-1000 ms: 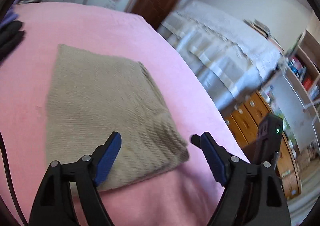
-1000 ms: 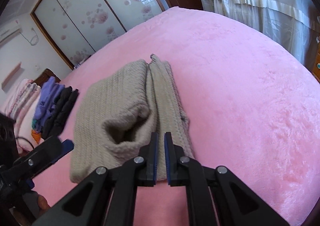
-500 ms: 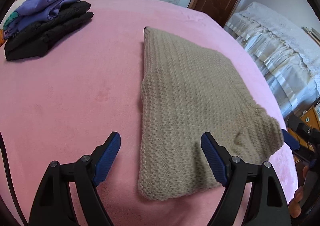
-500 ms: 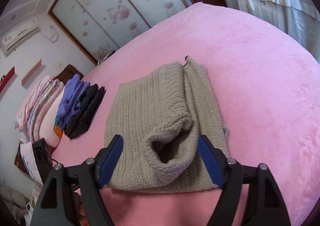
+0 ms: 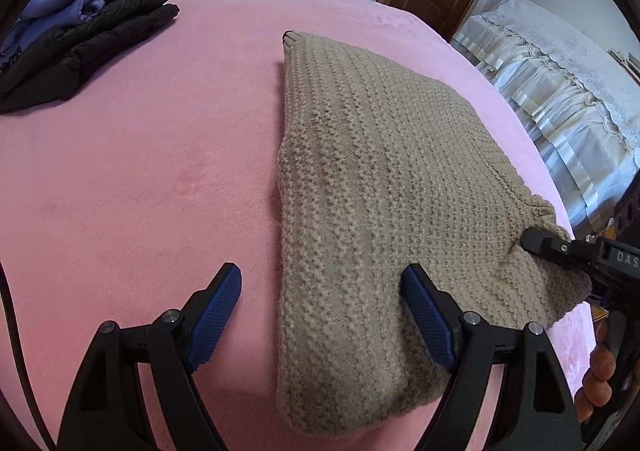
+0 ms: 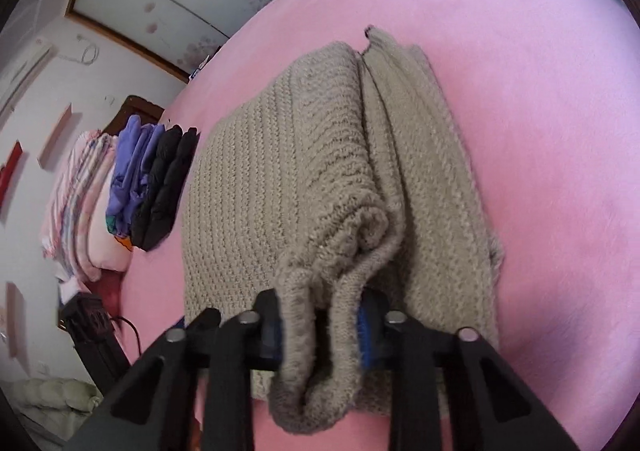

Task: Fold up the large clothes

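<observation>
A folded beige knit sweater (image 5: 380, 179) lies on the pink bed (image 5: 140, 171). My left gripper (image 5: 320, 303) is open, its jaws straddling the sweater's near left corner just above the fabric. My right gripper (image 6: 320, 331) is shut on a bunched fold of the sweater's (image 6: 280, 171) near edge; it also shows in the left wrist view (image 5: 560, 251) at the sweater's right corner.
A stack of folded purple and black clothes (image 5: 80, 31) lies at the far left of the bed, also in the right wrist view (image 6: 156, 179), next to a pink striped quilt (image 6: 80, 203). A lace-covered piece of furniture (image 5: 560, 91) stands beyond the bed's right edge.
My right gripper went from open to shut on the sweater's near edge. My left gripper swung over the sweater's near left corner and stayed open.
</observation>
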Available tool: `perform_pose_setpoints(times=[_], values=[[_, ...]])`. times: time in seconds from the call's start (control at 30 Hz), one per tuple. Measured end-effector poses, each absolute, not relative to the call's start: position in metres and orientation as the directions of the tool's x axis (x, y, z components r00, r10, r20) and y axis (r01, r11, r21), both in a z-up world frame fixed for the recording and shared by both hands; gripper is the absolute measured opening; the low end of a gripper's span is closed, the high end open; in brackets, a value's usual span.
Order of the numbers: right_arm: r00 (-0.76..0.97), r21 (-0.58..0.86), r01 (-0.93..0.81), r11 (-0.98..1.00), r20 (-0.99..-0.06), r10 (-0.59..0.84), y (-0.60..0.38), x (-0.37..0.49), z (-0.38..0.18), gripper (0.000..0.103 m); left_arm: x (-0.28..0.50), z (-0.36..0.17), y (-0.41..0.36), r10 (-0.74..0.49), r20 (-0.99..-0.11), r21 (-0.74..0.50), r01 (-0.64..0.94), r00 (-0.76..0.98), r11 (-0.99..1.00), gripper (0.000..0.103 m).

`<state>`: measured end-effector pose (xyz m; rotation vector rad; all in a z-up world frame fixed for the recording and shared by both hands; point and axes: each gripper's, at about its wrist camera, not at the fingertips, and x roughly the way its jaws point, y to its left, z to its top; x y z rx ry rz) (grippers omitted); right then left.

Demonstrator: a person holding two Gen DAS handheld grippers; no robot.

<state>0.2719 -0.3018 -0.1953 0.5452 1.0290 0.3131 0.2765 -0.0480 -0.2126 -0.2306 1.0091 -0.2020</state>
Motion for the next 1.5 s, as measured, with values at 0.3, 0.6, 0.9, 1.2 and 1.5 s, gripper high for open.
perform_pose_setpoints(times=[0.3, 0.6, 0.9, 1.2, 1.5], values=[[0.694, 0.443, -0.056, 0.895, -0.627, 0.354, -0.318, 0.216, -0.145, 0.017, 0.275, -0.195, -0.077, -0.322, -0.769, -0.288, 0.151, 0.552, 0.946, 0.086], [0.603, 0.510, 0.133, 0.850, -0.722, 0.339, -0.349, 0.214, -0.239, 0.017, 0.277, -0.230, -0.101, -0.275, -0.838, -0.222, 0.166, 0.472, 0.961, 0.087], [0.588, 0.318, 0.058, 0.946, -0.777, 0.225, -0.323, 0.219, -0.191, 0.029, 0.268, -0.183, -0.078, -0.303, -0.799, -0.231, 0.200, 0.519, 0.952, 0.087], [0.735, 0.080, 0.007, 0.997, -0.677, 0.049, -0.278, 0.244, -0.126, 0.031, 0.311, -0.131, -0.071, -0.299, -0.720, -0.229, 0.192, 0.627, 0.954, 0.087], [0.602, 0.246, -0.069, 0.967, -0.762, 0.237, -0.257, 0.378, -0.175, 0.021, 0.393, -0.166, -0.123, -0.295, -0.784, -0.228, 0.188, 0.546, 0.955, 0.068]])
